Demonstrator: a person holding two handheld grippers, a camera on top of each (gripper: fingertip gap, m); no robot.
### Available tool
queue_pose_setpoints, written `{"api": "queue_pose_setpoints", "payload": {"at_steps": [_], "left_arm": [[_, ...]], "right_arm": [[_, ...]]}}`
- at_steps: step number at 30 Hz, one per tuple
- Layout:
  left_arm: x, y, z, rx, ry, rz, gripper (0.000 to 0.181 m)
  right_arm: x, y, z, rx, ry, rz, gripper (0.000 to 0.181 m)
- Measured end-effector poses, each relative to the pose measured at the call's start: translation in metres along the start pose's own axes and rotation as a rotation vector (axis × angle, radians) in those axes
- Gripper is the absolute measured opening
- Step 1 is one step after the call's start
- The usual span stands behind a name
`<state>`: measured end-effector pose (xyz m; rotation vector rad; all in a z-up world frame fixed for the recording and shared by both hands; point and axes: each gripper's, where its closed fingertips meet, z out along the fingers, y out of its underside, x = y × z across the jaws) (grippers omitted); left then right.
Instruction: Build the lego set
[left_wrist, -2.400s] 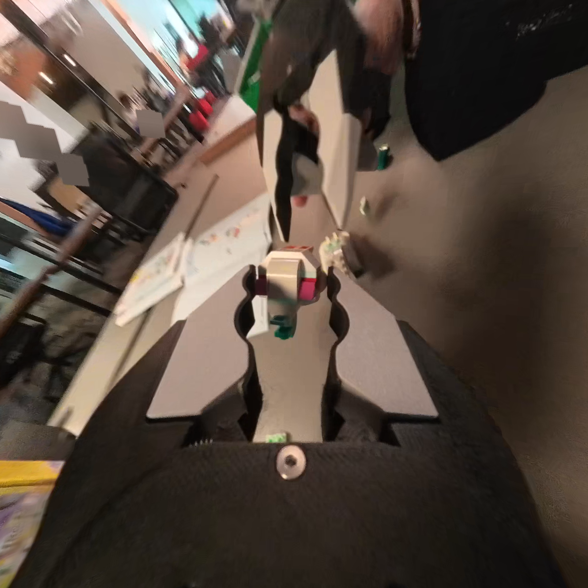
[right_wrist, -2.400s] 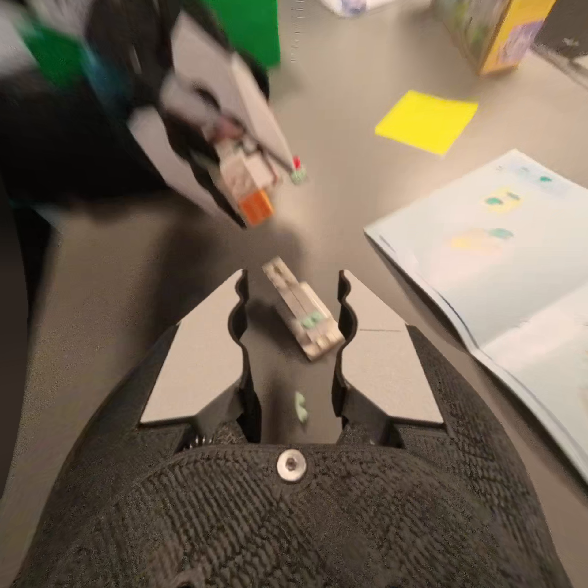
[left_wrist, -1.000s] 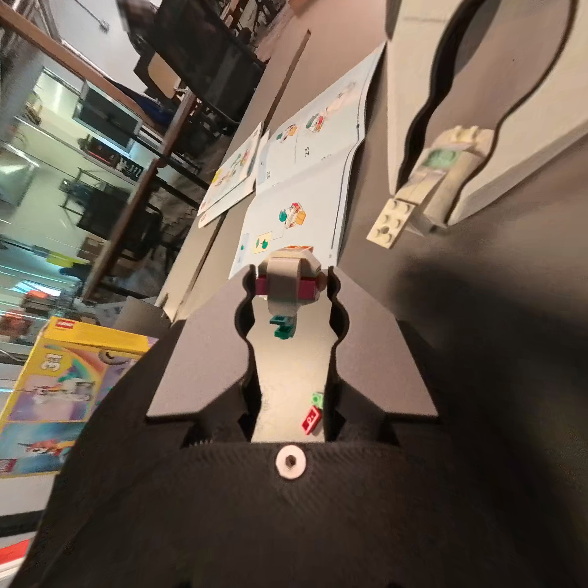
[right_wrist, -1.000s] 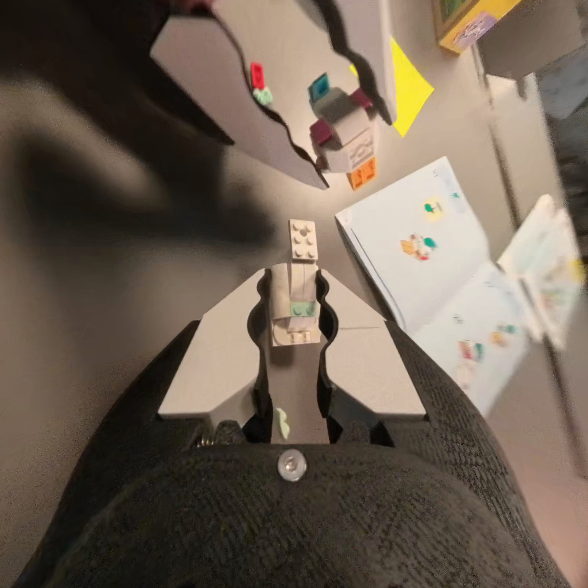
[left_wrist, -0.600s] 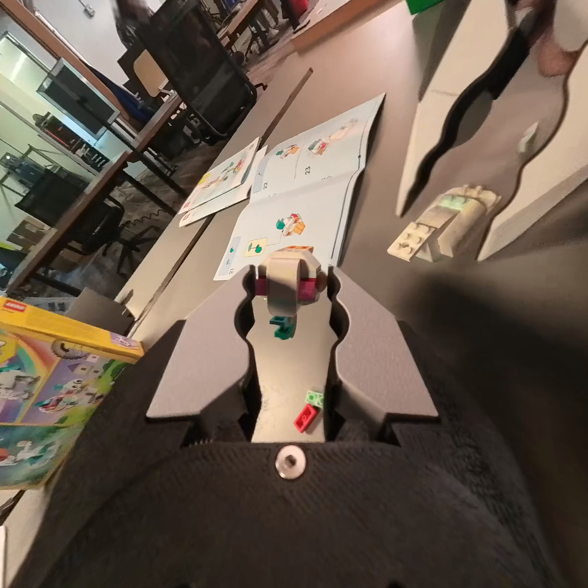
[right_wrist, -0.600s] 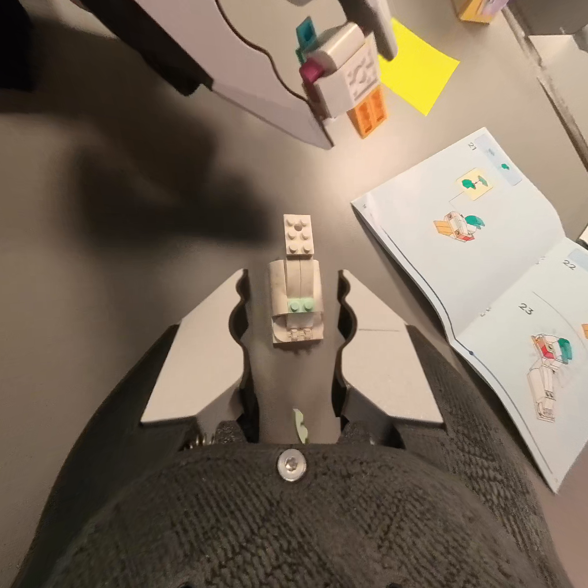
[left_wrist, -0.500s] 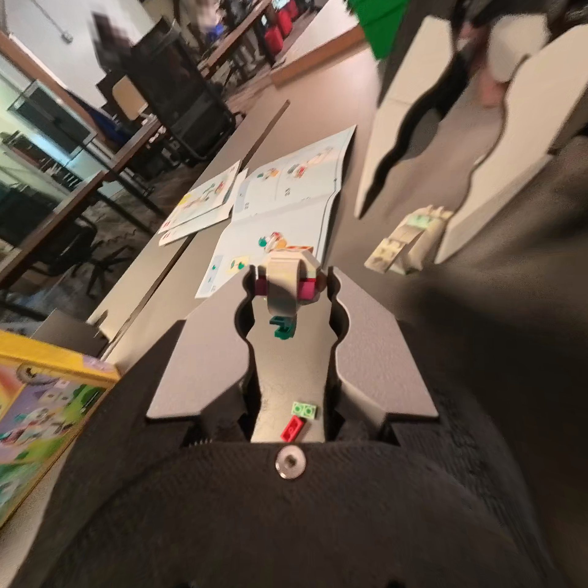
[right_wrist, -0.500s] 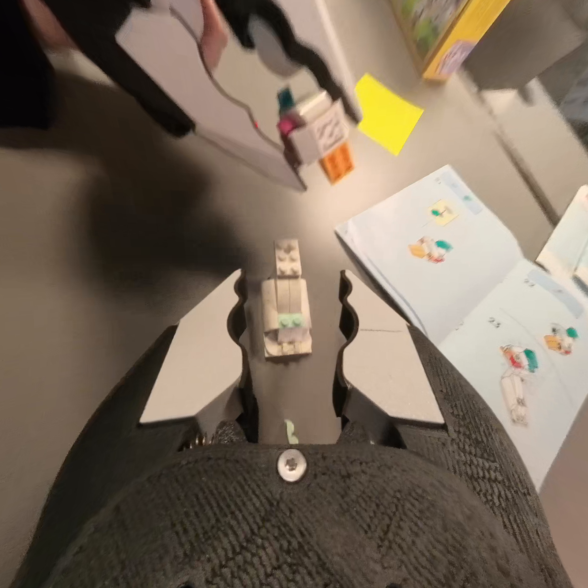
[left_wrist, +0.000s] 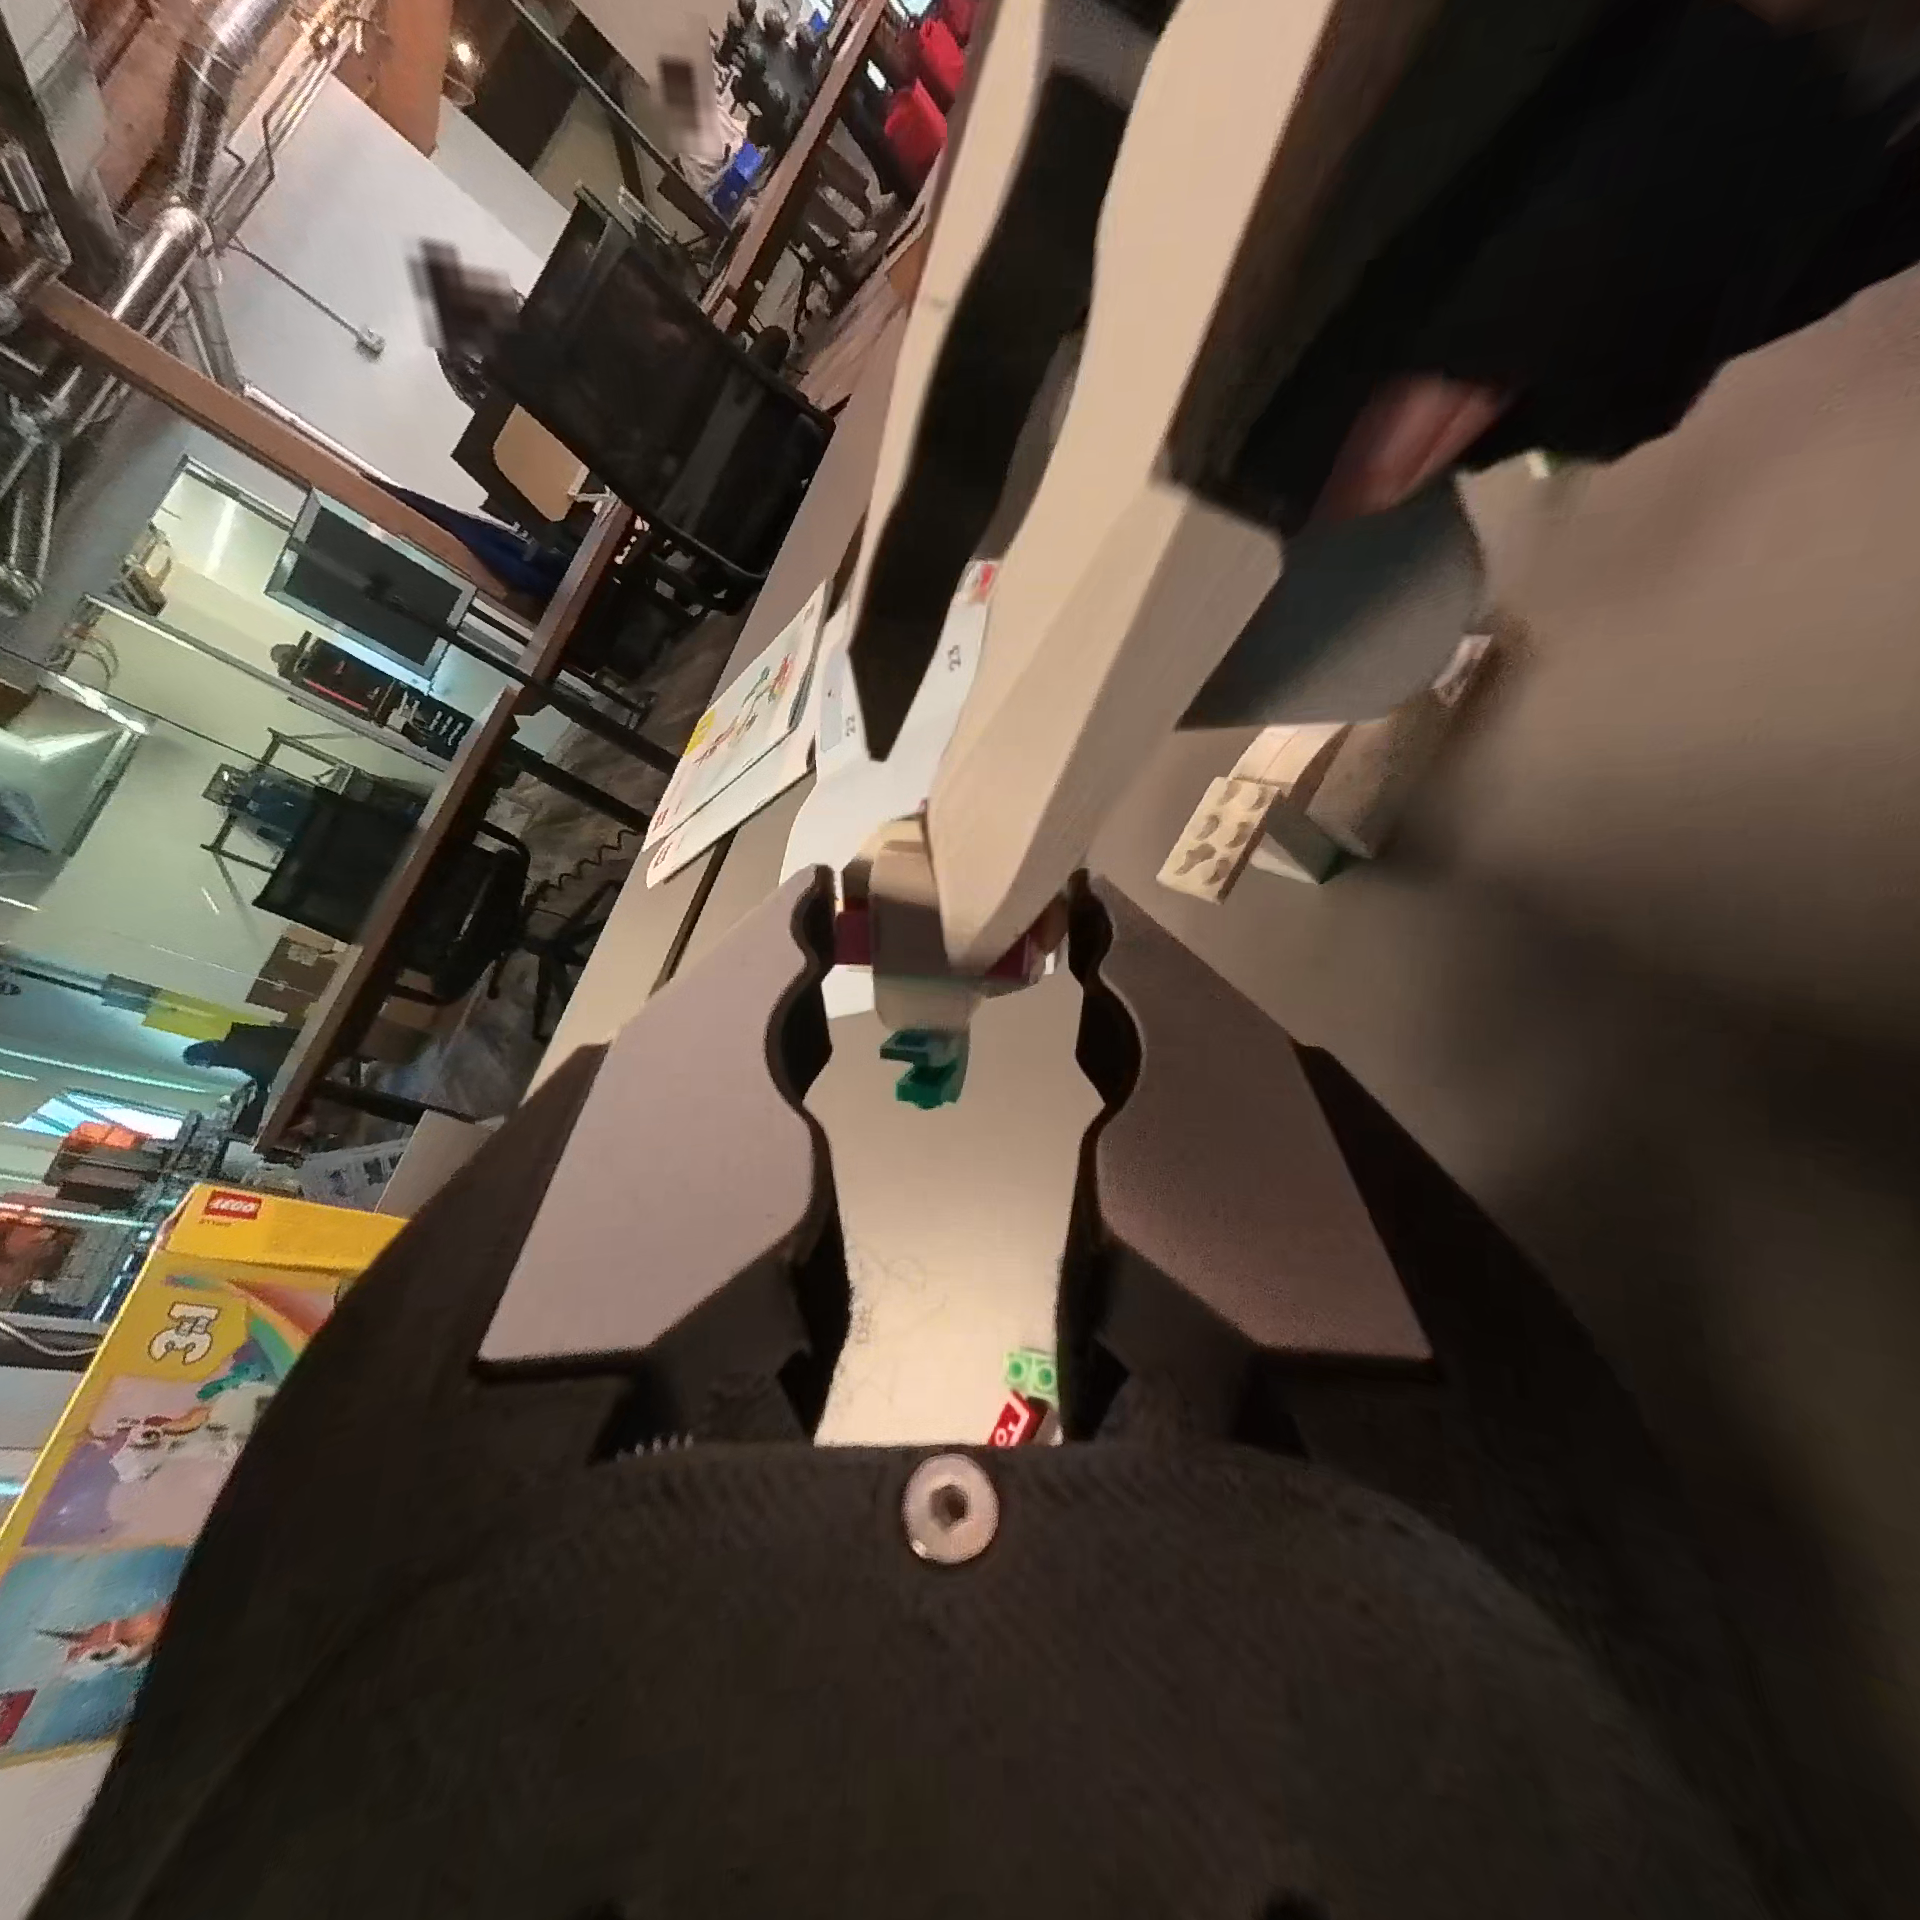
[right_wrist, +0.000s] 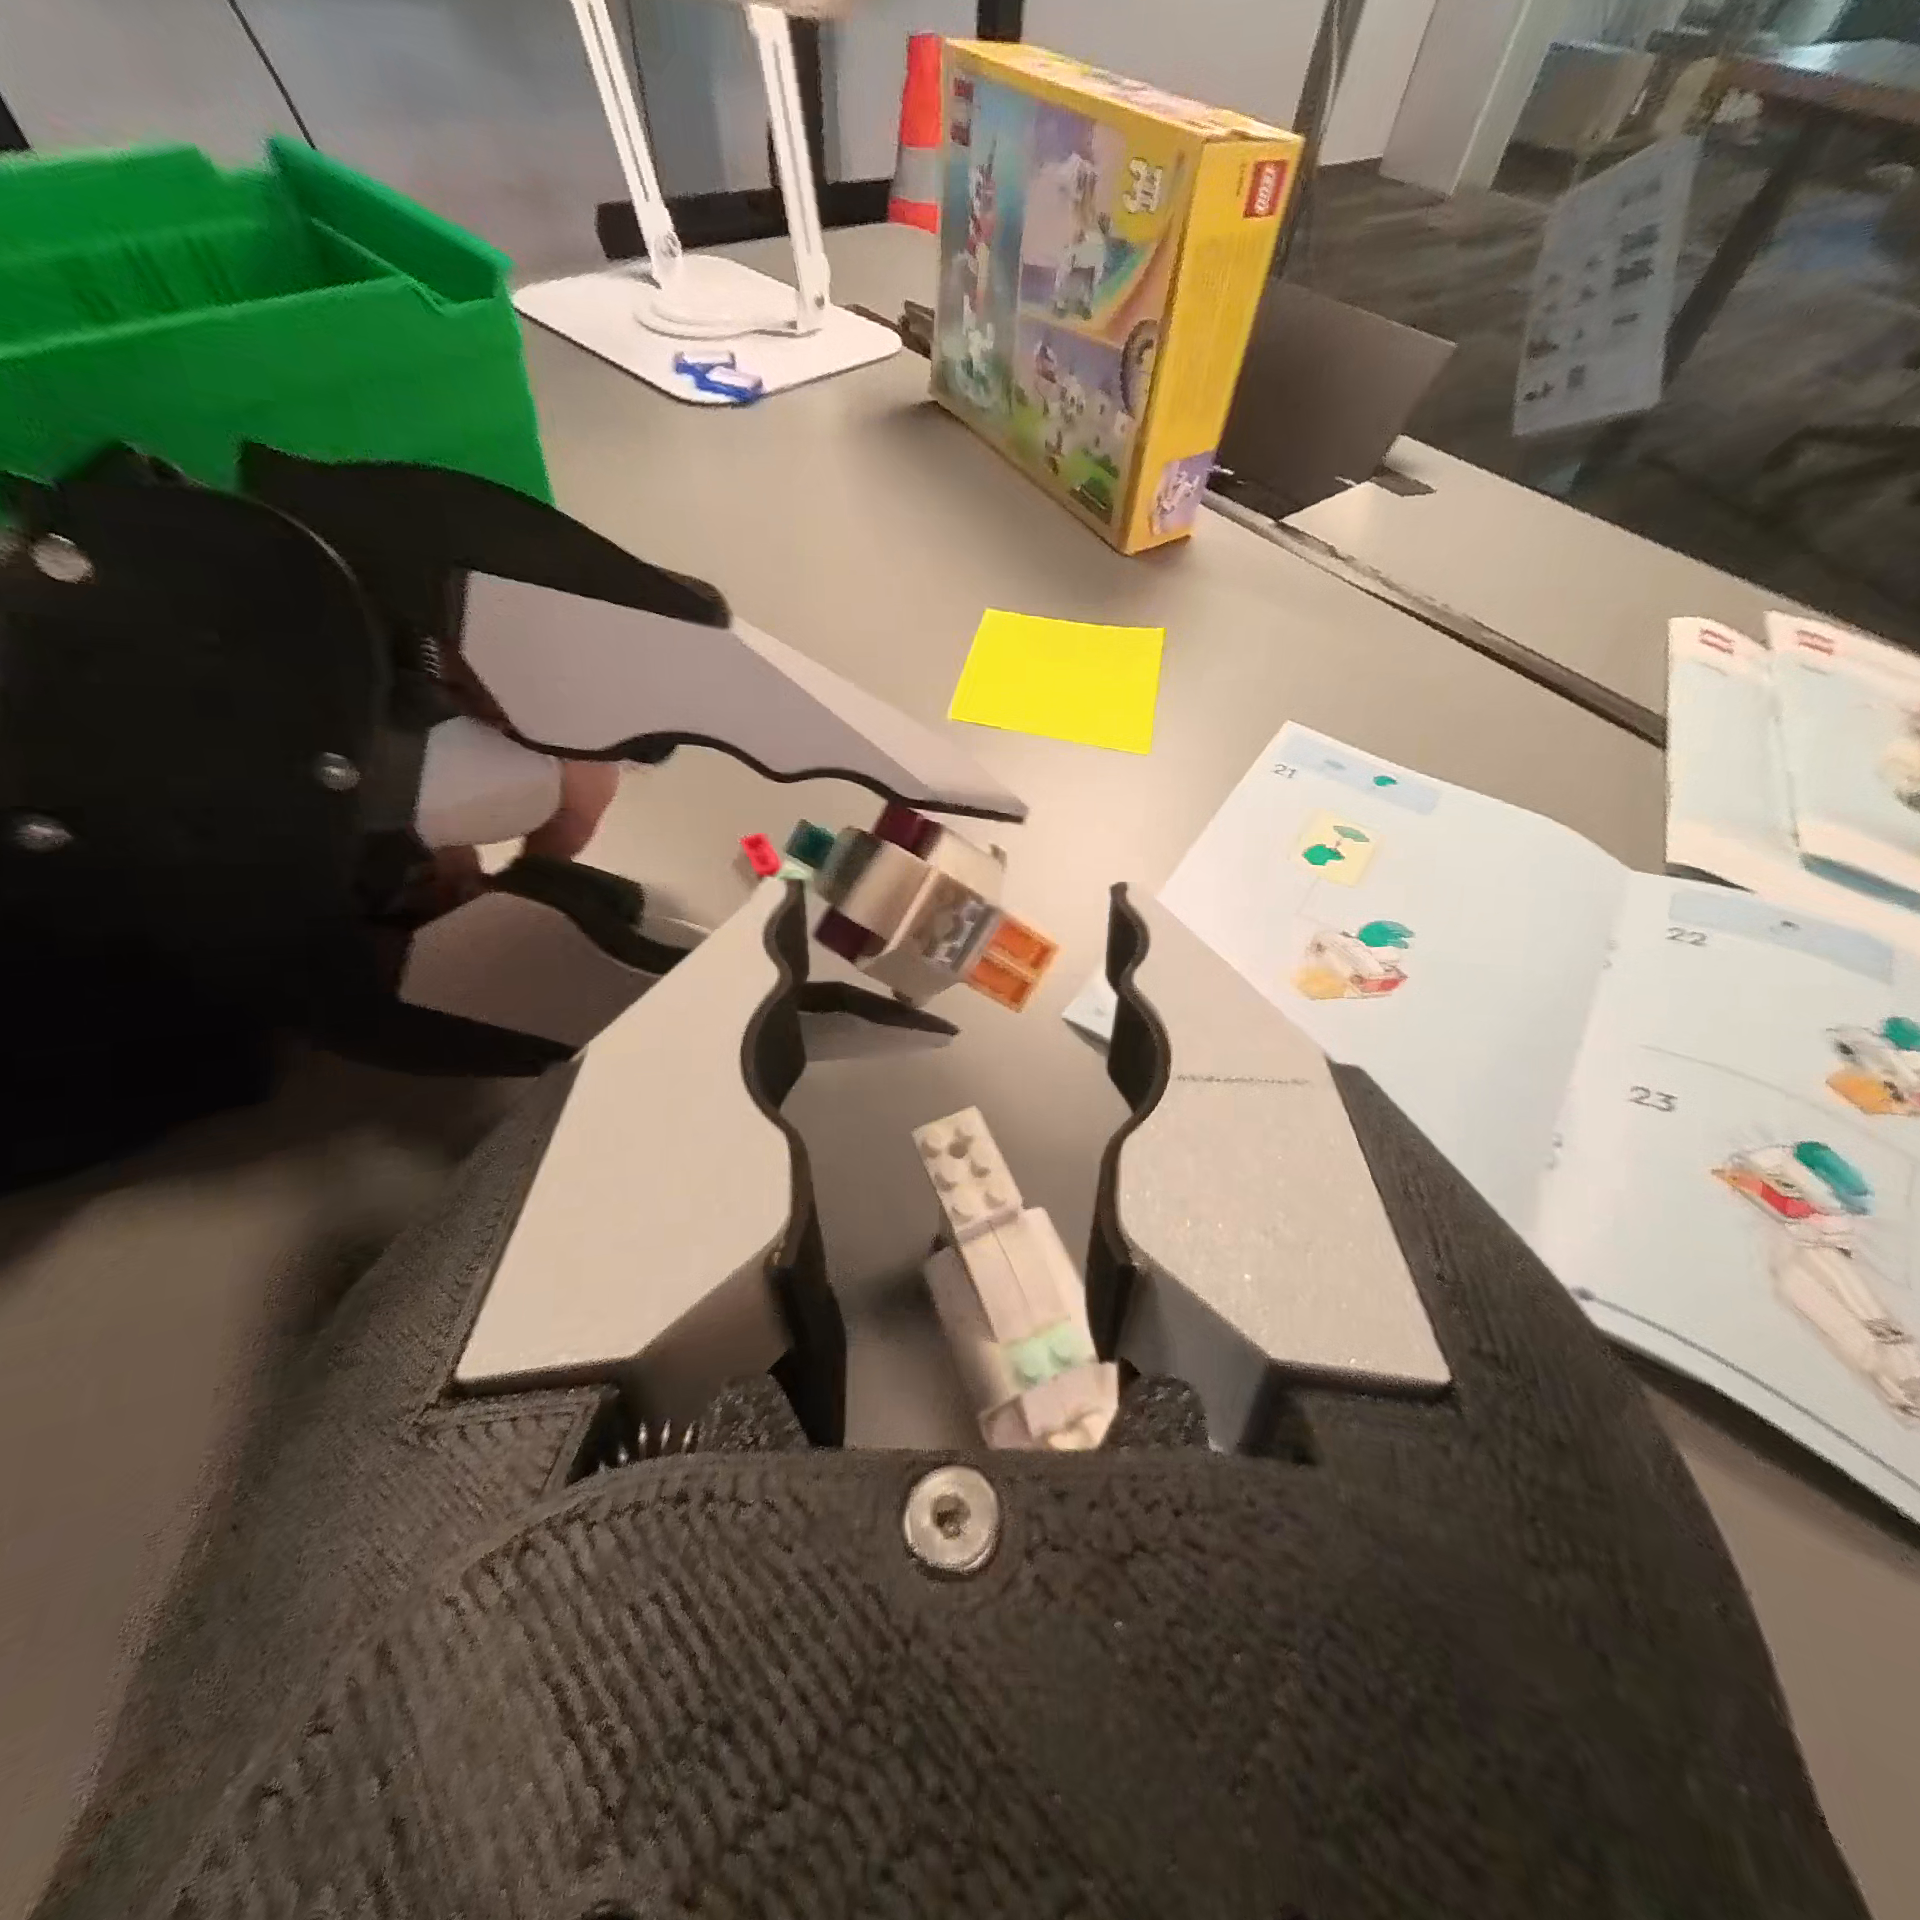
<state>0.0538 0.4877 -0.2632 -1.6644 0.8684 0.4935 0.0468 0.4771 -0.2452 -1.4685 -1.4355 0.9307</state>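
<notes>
Left gripper (right_wrist: 914, 914) pinches the head (right_wrist: 925, 920); right gripper (right_wrist: 951, 997), fingers spread, straddles the body (right_wrist: 1003, 1262) on the worktop (right_wrist: 831, 582). Next: pinch body, join both.

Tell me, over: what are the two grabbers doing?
Left gripper shut on head piece, held above table. Right gripper open, white body piece lying between its fingers, ungripped. Right finger crowds the head piece.

Both grippers: textured black bodies, grey wavy-edged jaws, one silver screw (right_wrist: 948, 1529).
</notes>
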Motion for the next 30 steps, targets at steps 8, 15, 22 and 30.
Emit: {"api": "queue_pose_setpoints", "payload": {"at_steps": [8,15,22,30], "left_arm": [[-0.006,0.009,-0.003,-0.049,-0.016,0.035,0.04],[0.005,0.006,-0.001,-0.047,0.028,0.079,0.04],[0.019,-0.009,-0.006,0.062,0.133,0.032,0.04],[0.053,-0.056,-0.053,0.396,0.797,-0.576,0.04]], "right_arm": [[0.02,0.005,-0.004,0.024,0.047,0.031,0.052],[-0.007,0.004,0.003,0.001,-0.11,0.081,0.054],[-0.012,0.011,-0.007,-0.029,-0.252,0.148,0.054],[-0.048,0.012,-0.054,0.055,-0.6,-0.009,0.051]]}}
